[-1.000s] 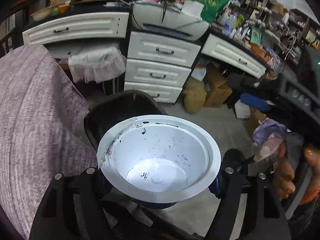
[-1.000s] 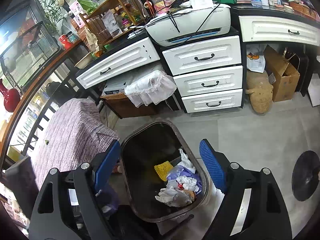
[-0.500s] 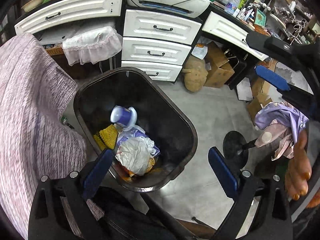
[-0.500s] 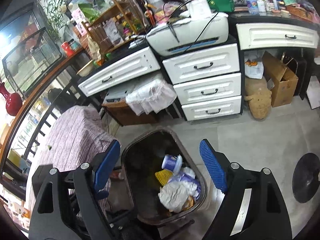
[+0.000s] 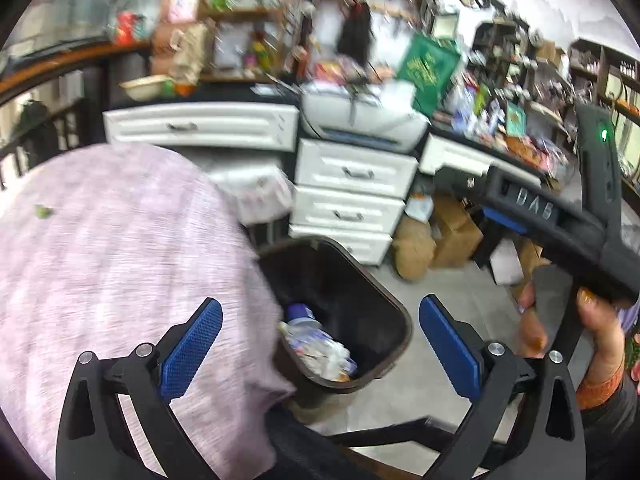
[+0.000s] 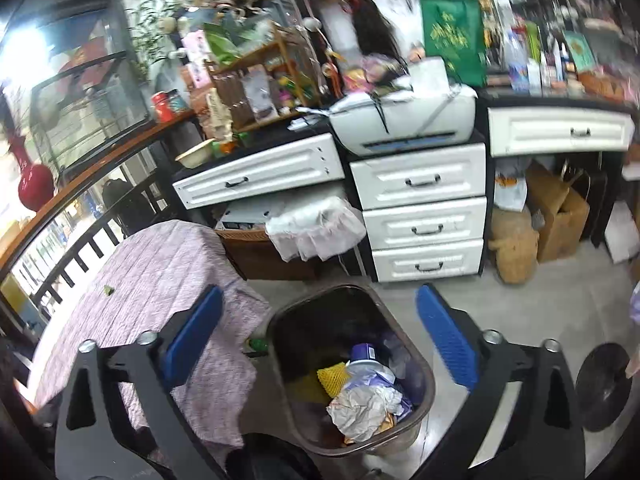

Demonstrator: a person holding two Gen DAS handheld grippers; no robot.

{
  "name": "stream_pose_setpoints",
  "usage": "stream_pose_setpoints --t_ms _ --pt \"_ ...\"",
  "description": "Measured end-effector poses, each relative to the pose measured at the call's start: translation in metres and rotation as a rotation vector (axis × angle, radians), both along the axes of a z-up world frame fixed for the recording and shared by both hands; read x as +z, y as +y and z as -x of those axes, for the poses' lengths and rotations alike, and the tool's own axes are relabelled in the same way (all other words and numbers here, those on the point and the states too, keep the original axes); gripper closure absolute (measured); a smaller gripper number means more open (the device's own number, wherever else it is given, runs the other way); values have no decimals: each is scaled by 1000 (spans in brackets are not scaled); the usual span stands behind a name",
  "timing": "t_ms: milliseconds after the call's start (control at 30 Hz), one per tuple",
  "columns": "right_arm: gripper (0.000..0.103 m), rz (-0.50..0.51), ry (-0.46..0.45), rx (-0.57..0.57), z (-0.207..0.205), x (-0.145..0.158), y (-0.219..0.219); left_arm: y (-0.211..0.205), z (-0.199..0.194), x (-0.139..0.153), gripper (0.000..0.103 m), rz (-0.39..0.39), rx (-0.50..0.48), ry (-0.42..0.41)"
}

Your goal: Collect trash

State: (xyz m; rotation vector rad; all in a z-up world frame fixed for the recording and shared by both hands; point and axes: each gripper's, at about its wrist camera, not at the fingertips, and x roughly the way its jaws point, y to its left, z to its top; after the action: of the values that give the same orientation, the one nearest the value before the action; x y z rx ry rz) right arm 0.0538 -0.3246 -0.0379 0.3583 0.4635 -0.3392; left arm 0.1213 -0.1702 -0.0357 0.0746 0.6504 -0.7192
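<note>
Fingers (image 6: 448, 344) wide above binned trash (image 6: 366, 404)

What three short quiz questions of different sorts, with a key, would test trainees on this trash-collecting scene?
1. True or false: the left gripper holds a cup.
2. What lies at the front of the dark plastic trash bin? A crumpled white paper B red vase C green bag
3. Which small green scrap on the purple woven tablecloth is not yet binned?

Key: 1 false; both it and the right gripper are open and empty. 2 A, the crumpled white paper. 3 The green scrap.
</note>
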Motion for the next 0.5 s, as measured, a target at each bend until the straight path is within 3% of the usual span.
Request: stream_pose_setpoints --t_ms 267,500 --pt "6 209 -111 157 32 17 88 80 39 17 5 62 200 -110" --pt "6 239 -180 251 72 21 125 120 77 27 5 123 302 -198"
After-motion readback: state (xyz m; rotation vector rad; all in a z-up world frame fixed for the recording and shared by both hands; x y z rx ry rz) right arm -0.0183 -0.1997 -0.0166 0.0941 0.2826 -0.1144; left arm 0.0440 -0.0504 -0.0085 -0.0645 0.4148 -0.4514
